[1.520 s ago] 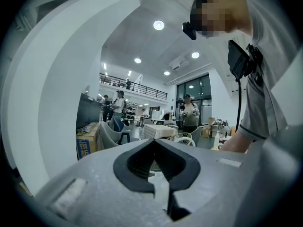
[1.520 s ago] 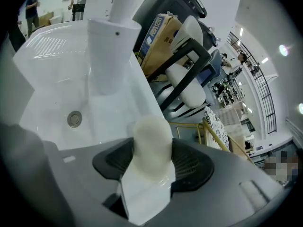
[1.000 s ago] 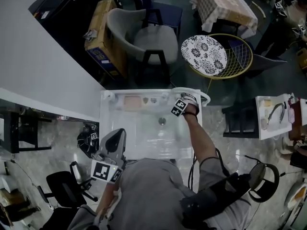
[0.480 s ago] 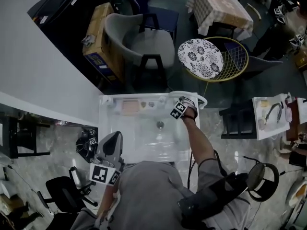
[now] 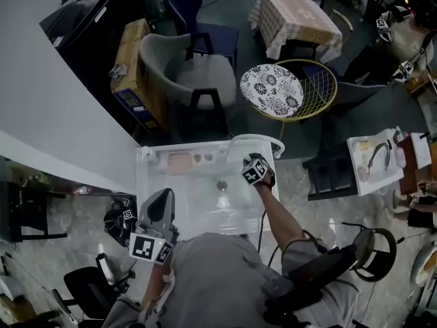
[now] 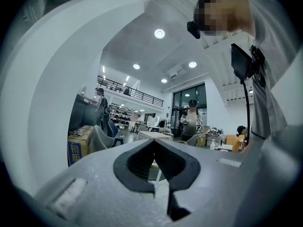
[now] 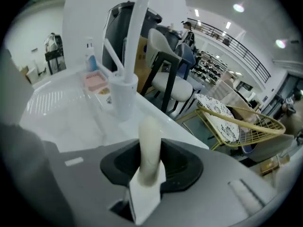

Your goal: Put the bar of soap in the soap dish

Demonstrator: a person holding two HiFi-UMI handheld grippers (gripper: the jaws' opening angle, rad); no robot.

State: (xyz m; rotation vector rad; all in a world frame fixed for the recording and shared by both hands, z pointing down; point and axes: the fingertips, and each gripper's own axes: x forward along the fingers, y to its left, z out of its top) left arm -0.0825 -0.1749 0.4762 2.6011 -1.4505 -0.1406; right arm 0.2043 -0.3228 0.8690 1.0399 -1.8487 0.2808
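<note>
While the right tool (image 7: 150,167) pinches the slim cream soap bar (image 7: 149,131) edgewise, slick soap could slip out short of the pink rectangular soap dish (image 7: 96,82).

The place is a large open hall used as a work and test space, not a real home. A white washbasin counter (image 5: 145,176) stands on a polished pale stone floor (image 5: 61,207) among loose furniture: a grey shell chair (image 5: 179,63), a brown cardboard box (image 5: 130,60), a yellow wire chair (image 5: 324,87) and a table with a checked cloth (image 5: 297,19). The left gripper view shows round ceiling lamps (image 6: 159,33), a railed upper gallery (image 6: 132,92), tall glass doors (image 6: 182,105) and a standing person (image 6: 190,116).
</note>
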